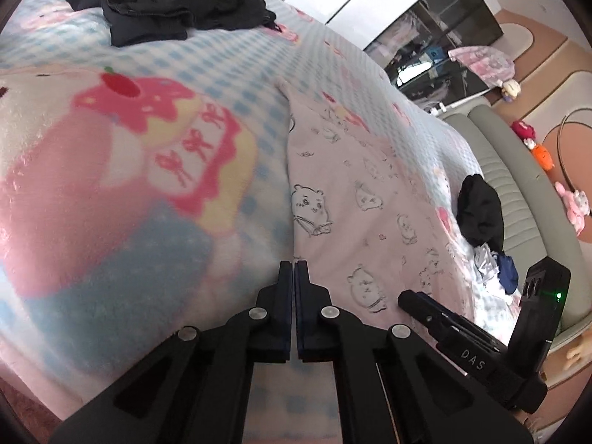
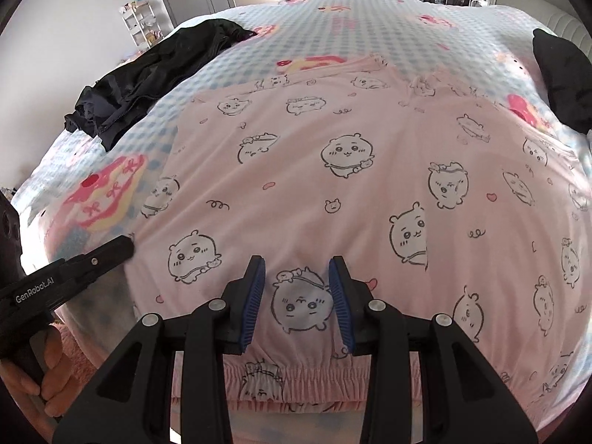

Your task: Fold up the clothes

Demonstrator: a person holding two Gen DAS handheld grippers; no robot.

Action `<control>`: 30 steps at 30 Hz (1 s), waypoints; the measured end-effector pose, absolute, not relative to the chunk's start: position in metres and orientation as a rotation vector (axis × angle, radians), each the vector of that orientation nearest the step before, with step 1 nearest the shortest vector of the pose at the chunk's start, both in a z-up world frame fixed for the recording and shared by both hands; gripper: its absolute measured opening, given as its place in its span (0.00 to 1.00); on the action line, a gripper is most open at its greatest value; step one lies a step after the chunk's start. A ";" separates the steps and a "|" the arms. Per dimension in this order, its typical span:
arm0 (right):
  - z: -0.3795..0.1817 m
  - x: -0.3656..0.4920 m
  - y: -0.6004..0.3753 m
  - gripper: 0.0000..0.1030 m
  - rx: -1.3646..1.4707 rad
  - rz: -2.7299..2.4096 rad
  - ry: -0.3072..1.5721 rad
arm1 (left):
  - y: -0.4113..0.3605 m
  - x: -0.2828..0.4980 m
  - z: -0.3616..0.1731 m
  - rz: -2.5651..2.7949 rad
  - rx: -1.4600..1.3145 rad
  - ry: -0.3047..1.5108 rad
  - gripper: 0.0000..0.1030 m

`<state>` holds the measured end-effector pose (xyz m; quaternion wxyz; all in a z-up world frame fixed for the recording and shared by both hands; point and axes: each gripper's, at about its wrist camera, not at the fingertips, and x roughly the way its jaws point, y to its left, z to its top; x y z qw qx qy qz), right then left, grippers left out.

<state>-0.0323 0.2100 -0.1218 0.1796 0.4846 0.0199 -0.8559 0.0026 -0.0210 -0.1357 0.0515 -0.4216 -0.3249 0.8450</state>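
A pink pyjama garment printed with white cartoon animals lies spread flat on the bed, its elastic waistband nearest me. My right gripper hovers open just above the cloth near the waistband, with nothing between its blue pads. My left gripper is shut at the garment's left side edge and appears to pinch that edge. The right wrist view shows the left gripper touching the same edge. The right gripper shows low on the right in the left wrist view.
A checked blue blanket with pink cartoon prints covers the bed. A heap of black clothes lies at the far left. Another black item rests by the grey headboard. A hand holds the left gripper.
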 end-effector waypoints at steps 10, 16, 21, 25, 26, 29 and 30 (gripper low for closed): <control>-0.117 -0.017 0.218 0.35 1.331 -2.452 -0.016 | -0.008 0.007 -0.146 2.316 -1.257 -1.137 0.40; -0.121 -0.011 0.219 0.35 1.349 -2.437 -0.010 | -0.003 0.003 -0.155 2.252 -1.271 -1.180 0.39; -0.132 -0.008 0.217 0.35 1.379 -2.434 0.031 | 0.004 0.006 -0.156 2.179 -1.208 -1.229 0.19; -0.134 -0.005 0.215 0.35 1.382 -2.438 0.035 | 0.007 0.011 -0.157 2.270 -1.289 -1.183 0.03; -0.133 -0.004 0.216 0.35 1.383 -2.437 0.031 | 0.007 0.012 -0.157 2.293 -1.309 -1.170 0.03; -0.127 -0.003 0.220 0.35 1.360 -2.441 0.015 | 0.004 0.025 -0.146 2.474 -1.351 -1.071 0.03; -0.122 -0.001 0.224 0.35 1.347 -2.455 0.006 | 0.002 0.030 -0.143 2.536 -1.356 -1.046 0.03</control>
